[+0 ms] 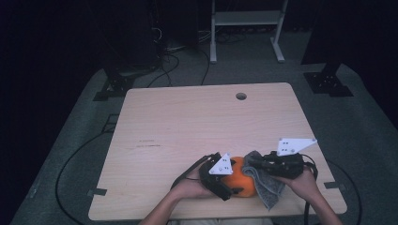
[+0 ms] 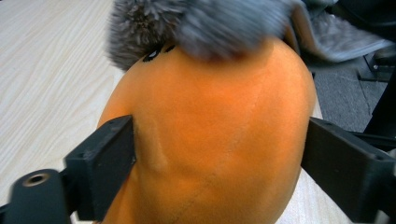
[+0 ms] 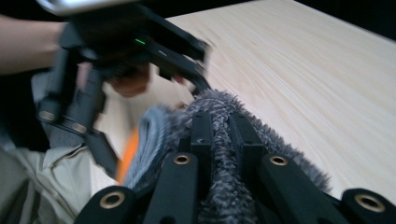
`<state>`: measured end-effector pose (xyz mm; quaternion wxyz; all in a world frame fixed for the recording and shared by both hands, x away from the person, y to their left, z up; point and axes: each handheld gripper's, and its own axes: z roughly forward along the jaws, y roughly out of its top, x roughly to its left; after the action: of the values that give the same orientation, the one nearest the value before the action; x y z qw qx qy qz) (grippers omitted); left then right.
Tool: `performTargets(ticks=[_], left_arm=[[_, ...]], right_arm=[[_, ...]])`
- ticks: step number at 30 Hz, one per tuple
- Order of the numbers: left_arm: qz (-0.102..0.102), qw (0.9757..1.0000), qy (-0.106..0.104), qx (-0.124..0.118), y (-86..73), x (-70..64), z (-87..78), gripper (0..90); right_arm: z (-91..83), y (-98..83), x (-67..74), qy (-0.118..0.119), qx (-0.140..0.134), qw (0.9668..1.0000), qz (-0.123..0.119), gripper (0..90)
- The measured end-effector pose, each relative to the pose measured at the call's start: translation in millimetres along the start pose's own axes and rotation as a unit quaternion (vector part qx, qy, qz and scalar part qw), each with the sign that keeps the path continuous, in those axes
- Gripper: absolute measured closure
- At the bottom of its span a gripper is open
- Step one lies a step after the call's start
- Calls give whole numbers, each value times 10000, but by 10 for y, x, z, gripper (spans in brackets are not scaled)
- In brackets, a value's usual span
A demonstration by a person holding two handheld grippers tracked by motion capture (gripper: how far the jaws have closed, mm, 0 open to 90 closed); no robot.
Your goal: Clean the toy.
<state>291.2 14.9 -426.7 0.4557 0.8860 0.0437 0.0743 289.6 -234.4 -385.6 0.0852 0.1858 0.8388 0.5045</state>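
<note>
Big pale wooden desk [image 1: 187,126], and all the action sits at its near edge, toward the right corner. There's the orange ball-like object [image 1: 240,180], smooth and matte, rounded but a touch egg-shaped. In the left gripper view it narrows slightly toward the top, with faint seam lines across its skin and a small black marking near where the cloth meets it; which way its long axis lies on the desk I can't tell from above. Draped against its right side is the grey fluffy cloth [image 1: 265,180], shaggy pile, hanging toward the desk's near edge.

Left gripper [image 1: 219,180]: jaws spread wide on either flank of the orange object, both pads right up against its sides, the left pad dimpling the surface. Right gripper [image 3: 222,135]: jaws pressed together, pinching a fold of the cloth between them.

The right gripper view catches the person's hand [image 3: 133,81] on the other gripper, and a sliver of orange under the cloth.
</note>
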Motion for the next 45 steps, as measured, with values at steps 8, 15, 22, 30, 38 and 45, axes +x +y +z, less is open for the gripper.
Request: performTargets(ticks=[8,15,22,30,38,45], left_arm=[[-387,9991,-35,-139,-117,87,-100,231],[-910,9953,-82,-333,-185,211,-114,190],[-1589,9861,-104,-481,-176,353,-85,214],[-1818,9821,-81,-490,-209,395,-116,198],[-1777,9828,-15,-499,-168,376,-63,197],[-877,9960,19,-164,-122,270,-50,159]], right_arm=[[20,-104,-164,11,-33,9992,410,809],[-140,-466,-164,-168,-260,9957,873,810],[-148,-193,14,-162,-460,9984,302,809],[-87,-342,-120,-415,-413,9973,438,807],[-147,-250,-64,-350,-718,9960,397,808],[-39,-233,-85,-321,-547,9976,272,807]])
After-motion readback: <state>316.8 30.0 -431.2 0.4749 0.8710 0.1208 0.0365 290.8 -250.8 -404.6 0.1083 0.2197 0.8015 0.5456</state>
